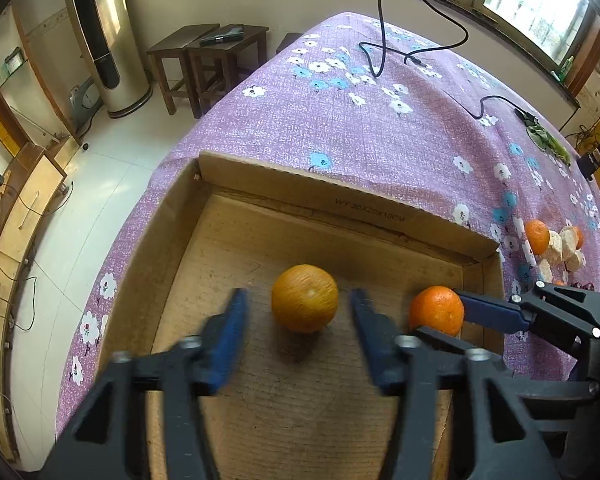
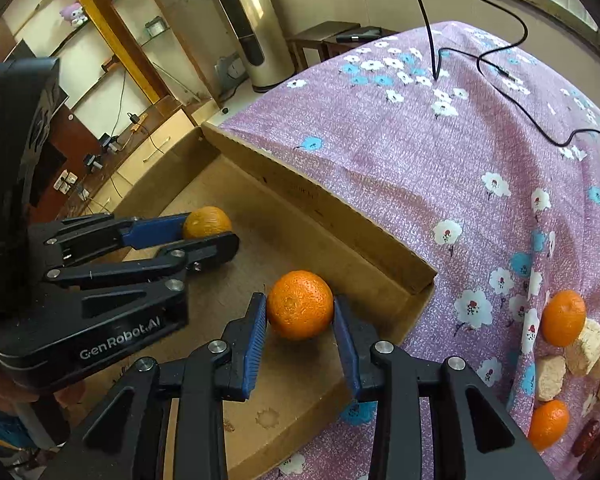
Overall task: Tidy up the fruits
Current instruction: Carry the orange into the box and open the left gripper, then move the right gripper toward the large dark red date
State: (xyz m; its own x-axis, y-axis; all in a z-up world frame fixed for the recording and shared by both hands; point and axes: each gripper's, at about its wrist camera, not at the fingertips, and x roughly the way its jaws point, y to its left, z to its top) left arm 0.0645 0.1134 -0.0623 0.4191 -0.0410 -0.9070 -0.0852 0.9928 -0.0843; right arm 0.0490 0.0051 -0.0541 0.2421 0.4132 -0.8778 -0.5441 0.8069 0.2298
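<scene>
A shallow cardboard box (image 1: 340, 204) sits at the near left corner of the purple flowered tablecloth. A dull orange (image 1: 305, 298) rests on the box floor between the fingertips of my left gripper (image 1: 300, 312), which is open, its blue pads clear of the fruit on both sides. A brighter orange (image 2: 300, 304) is low in the box's right corner, with my right gripper (image 2: 300, 316) shut on it, both pads against its sides. The right wrist view also has the left gripper (image 2: 210, 236) around the dull orange (image 2: 208, 222).
Two more oranges (image 2: 563, 318) (image 2: 548, 424) lie on the cloth to the right of the box among beige crumbly chunks (image 2: 584, 346) and dark red dates (image 2: 588, 440). Black cables (image 2: 500, 68) cross the far cloth. The table drops to the floor left of the box.
</scene>
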